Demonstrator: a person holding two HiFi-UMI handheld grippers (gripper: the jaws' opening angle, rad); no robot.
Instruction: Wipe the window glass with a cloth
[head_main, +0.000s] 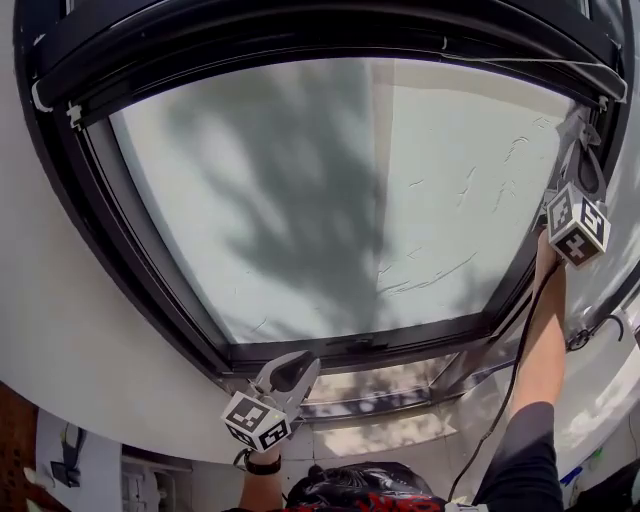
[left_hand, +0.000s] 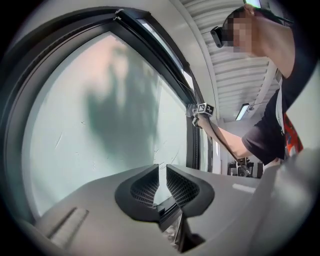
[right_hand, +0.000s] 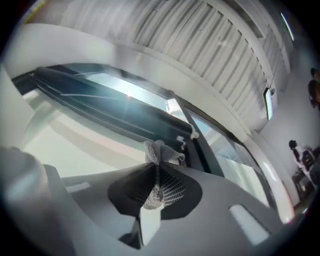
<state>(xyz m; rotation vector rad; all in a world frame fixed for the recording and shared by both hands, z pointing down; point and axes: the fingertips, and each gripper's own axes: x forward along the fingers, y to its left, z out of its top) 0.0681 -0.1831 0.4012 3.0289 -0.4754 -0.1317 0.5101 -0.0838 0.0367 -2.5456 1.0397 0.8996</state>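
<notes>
The window glass (head_main: 340, 200) is a large frosted pane in a dark frame (head_main: 150, 250), with a tree shadow and faint streaks on it. My right gripper (head_main: 583, 165) is raised at the pane's upper right corner, against the frame. In the right gripper view its jaws are shut on a grey mesh cloth (right_hand: 159, 152), whose bunched end sticks out past the fingertips toward the dark frame (right_hand: 125, 115). My left gripper (head_main: 290, 375) hangs below the pane's bottom edge. Its jaws (left_hand: 162, 181) stand nearly together with nothing between them. The left gripper view also catches the right gripper (left_hand: 202, 109) at the glass (left_hand: 100, 125).
White wall (head_main: 70, 330) surrounds the window. A thin cord (head_main: 540, 62) runs along the top frame. A lower pane (head_main: 390, 385) sits under the bottom rail. A black cable (head_main: 515, 370) trails along my raised right arm (head_main: 545, 340). A slatted ceiling (right_hand: 215, 55) is overhead.
</notes>
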